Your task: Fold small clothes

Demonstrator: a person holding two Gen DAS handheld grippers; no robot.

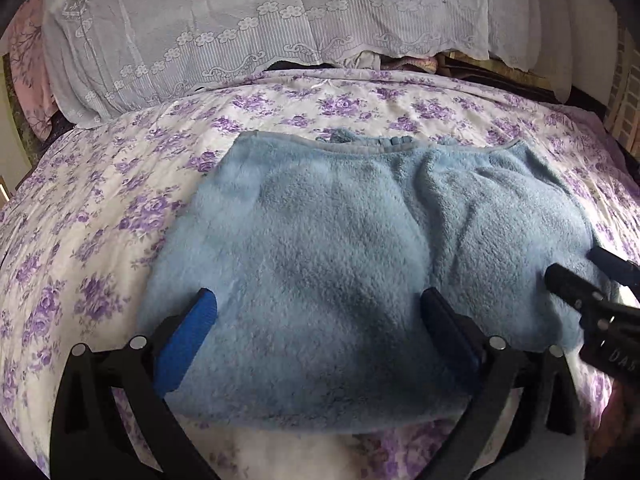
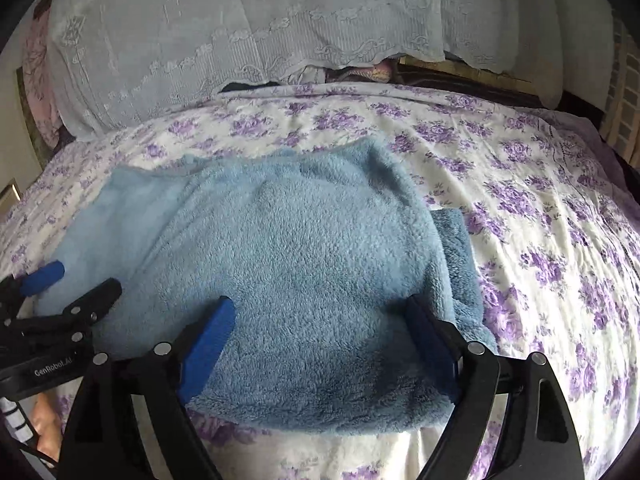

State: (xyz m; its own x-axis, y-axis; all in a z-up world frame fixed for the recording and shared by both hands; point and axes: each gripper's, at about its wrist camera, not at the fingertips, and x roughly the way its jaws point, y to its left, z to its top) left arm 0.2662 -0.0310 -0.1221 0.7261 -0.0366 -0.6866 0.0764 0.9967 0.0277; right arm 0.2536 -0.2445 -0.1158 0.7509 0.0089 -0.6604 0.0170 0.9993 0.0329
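A light blue fleece garment [image 1: 320,220] lies on the bed, its neckline with a small zipper at the far edge. My left gripper [image 1: 318,296] hovers over the garment's near part, blue pads wide apart and open, with only fleece below them. In the right wrist view the garment [image 2: 300,240] looks folded over itself, a darker layer showing at its right edge. My right gripper [image 2: 320,302] stands open over its near edge, the pads not pressing on the fabric. Each gripper shows in the other's view: the right gripper [image 1: 576,266] at the right, the left gripper [image 2: 84,276] at the left.
The bedspread [image 1: 100,220] is white with purple flowers and spreads around the garment [image 2: 540,220]. A white lace cloth [image 1: 240,20] drapes over a pile at the far side of the bed. A hand [image 2: 44,420] shows at the lower left.
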